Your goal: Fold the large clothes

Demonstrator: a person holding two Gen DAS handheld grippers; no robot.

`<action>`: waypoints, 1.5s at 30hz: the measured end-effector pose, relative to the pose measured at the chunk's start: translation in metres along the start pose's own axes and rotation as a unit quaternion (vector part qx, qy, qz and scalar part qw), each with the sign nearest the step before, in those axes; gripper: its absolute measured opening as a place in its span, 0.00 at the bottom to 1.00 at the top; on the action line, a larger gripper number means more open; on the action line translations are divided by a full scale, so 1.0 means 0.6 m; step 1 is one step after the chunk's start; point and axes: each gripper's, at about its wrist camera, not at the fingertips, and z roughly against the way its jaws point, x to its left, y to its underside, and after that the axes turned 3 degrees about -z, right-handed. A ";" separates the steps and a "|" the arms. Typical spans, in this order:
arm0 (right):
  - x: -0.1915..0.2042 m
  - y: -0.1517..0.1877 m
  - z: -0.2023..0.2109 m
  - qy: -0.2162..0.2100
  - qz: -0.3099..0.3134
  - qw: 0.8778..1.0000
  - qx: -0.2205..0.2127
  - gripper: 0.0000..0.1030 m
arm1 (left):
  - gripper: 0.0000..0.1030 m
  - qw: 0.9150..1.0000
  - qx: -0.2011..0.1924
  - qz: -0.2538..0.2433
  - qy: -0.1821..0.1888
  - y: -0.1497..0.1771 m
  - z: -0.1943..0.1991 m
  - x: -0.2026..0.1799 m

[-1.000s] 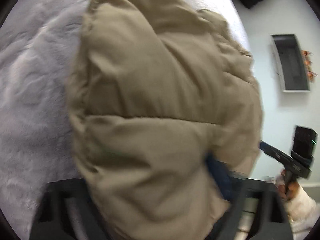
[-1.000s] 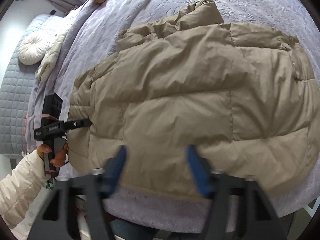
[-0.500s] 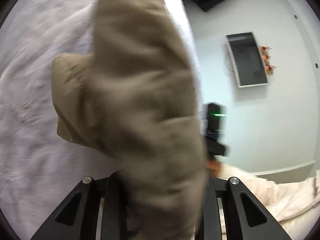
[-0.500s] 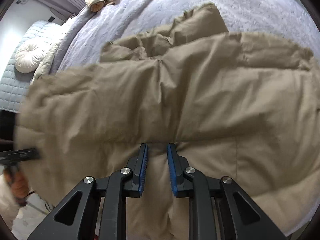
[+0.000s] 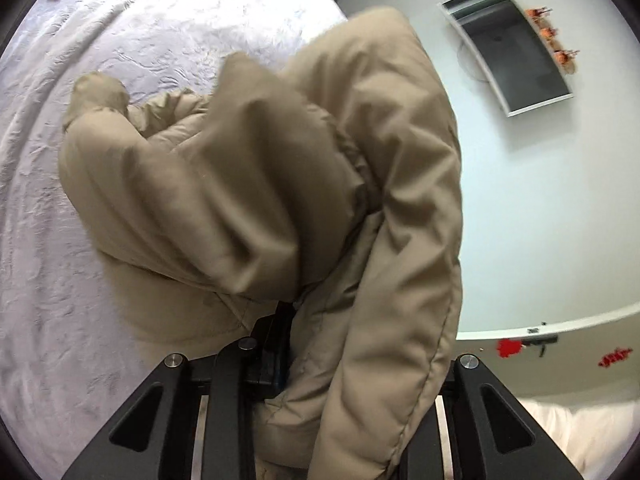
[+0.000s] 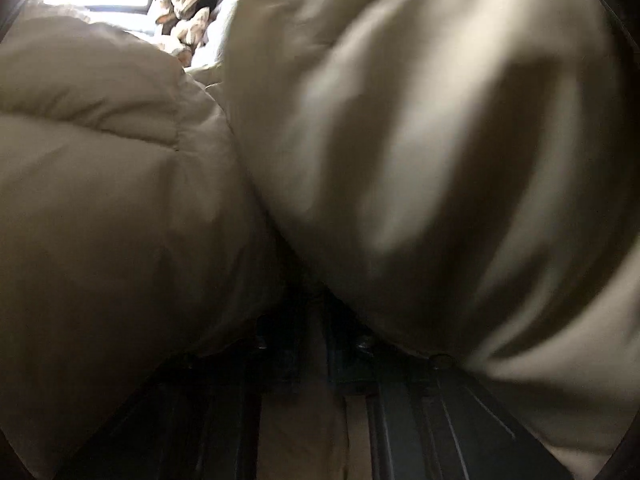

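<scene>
Left wrist: tan puffer jacket (image 5: 280, 184) bunched, draped over the fingers (image 5: 276, 344).

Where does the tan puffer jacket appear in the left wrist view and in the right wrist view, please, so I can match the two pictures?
Left wrist view: the tan puffer jacket fills the centre, bunched and draped over the left gripper, above the lilac bedspread.
Right wrist view: the jacket fills nearly the whole blurred picture, covering the right gripper.
Shared landmark: the jacket itself; the bedspread shows clearly only in the left view.
</scene>
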 end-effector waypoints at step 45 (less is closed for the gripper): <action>-0.090 0.093 0.467 -0.030 0.022 0.995 -0.091 0.84 | 0.81 0.996 0.068 -0.020 -0.054 0.004 -0.232 -0.177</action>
